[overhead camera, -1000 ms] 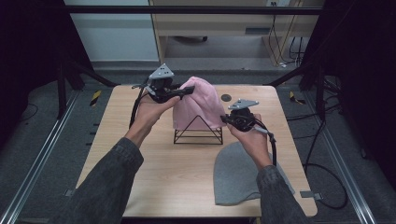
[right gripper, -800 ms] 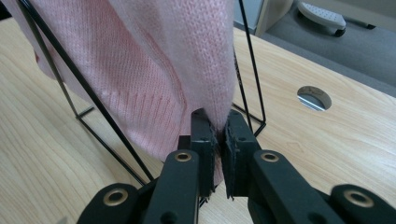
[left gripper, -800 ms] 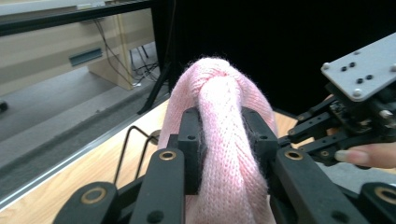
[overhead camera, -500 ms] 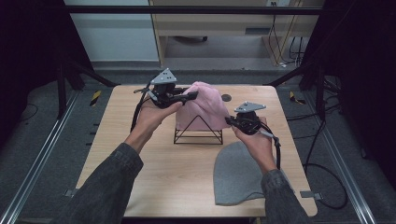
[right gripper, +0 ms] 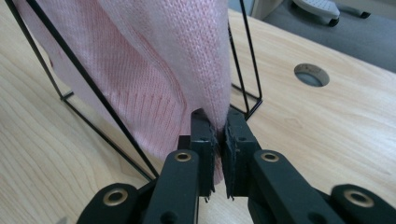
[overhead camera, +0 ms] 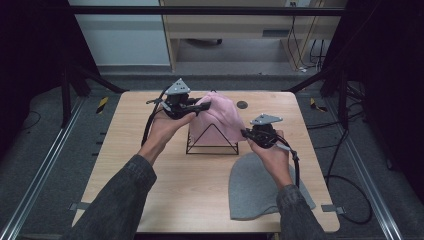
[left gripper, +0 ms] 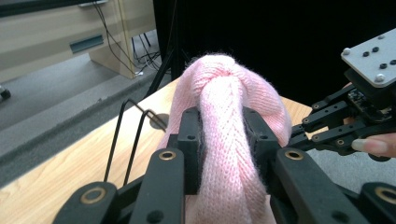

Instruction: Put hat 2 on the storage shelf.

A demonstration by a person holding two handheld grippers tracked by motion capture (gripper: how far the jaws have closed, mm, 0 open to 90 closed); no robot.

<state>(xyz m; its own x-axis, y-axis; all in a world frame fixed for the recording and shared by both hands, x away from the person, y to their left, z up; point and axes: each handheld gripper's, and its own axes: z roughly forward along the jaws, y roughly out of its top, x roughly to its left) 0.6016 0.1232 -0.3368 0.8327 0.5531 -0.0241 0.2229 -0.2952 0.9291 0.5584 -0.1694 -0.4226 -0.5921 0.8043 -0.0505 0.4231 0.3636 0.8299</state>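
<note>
A pink knitted hat (overhead camera: 220,117) lies draped over a black wire stand (overhead camera: 212,144) in the middle of the wooden table (overhead camera: 150,165). My left gripper (overhead camera: 199,107) is shut on a bunched fold of the pink hat (left gripper: 227,135) at its top left. My right gripper (overhead camera: 244,133) is shut on the pink hat's (right gripper: 177,79) lower right edge, beside a leg of the wire stand (right gripper: 81,79). In the left gripper view the right gripper (left gripper: 303,135) shows farther off. A grey hat (overhead camera: 257,187) lies flat on the table under my right forearm.
A round cable hole (overhead camera: 242,105) sits in the table behind the stand. A desk (overhead camera: 235,25) stands beyond the table's far edge. Metal rails (overhead camera: 45,165) run along the floor on both sides. A black cable (overhead camera: 345,190) trails off to the right.
The left gripper has sunk a little with the hat's top, and the pink hat now sits lower over the wire stand. The right gripper has stayed in place.
</note>
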